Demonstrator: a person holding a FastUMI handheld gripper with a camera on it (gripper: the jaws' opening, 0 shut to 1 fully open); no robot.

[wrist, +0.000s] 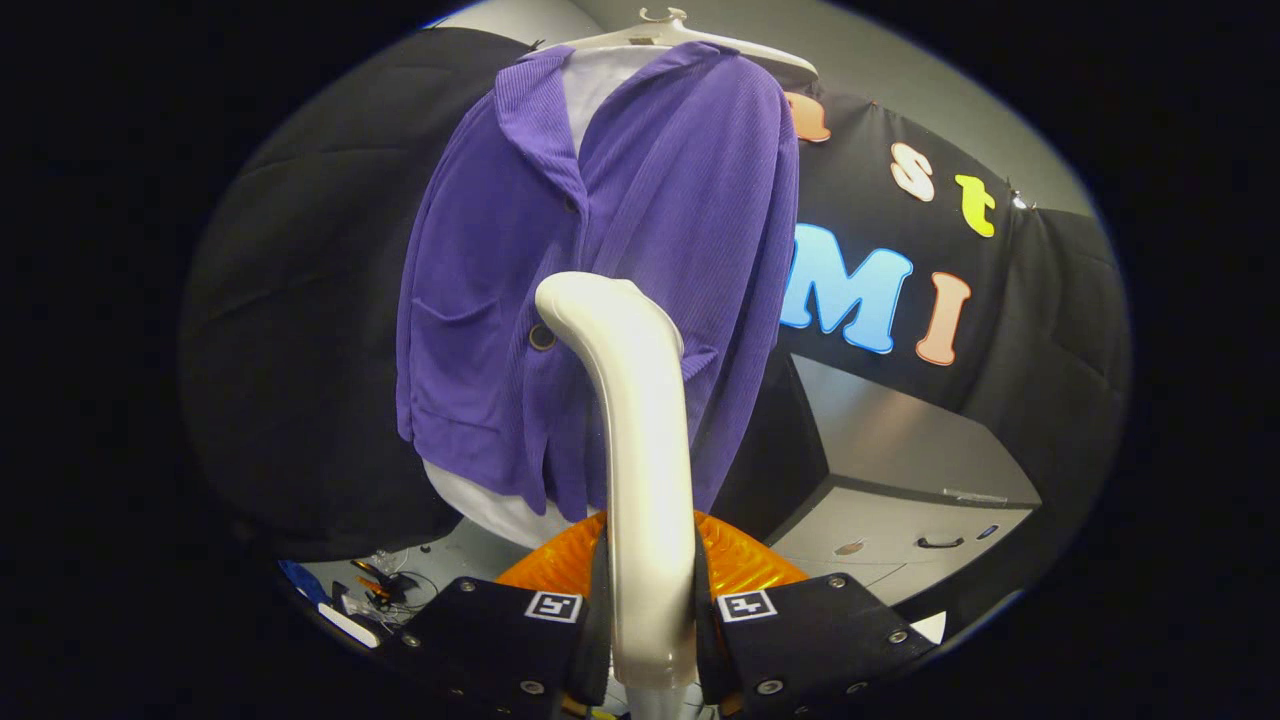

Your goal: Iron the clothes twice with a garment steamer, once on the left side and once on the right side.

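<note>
Fingers (650,610) clamp steamer (640,430) handle; steamer head faces purple jacket (620,260), contact hidden.

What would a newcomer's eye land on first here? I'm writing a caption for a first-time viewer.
The white steamer stands out first, clamped between the gripper's fingers and rising ahead of them. Its head meets the purple jacket, which hangs on a white hanger over a white shirt. An orange object sits just beyond the fingers.
</note>
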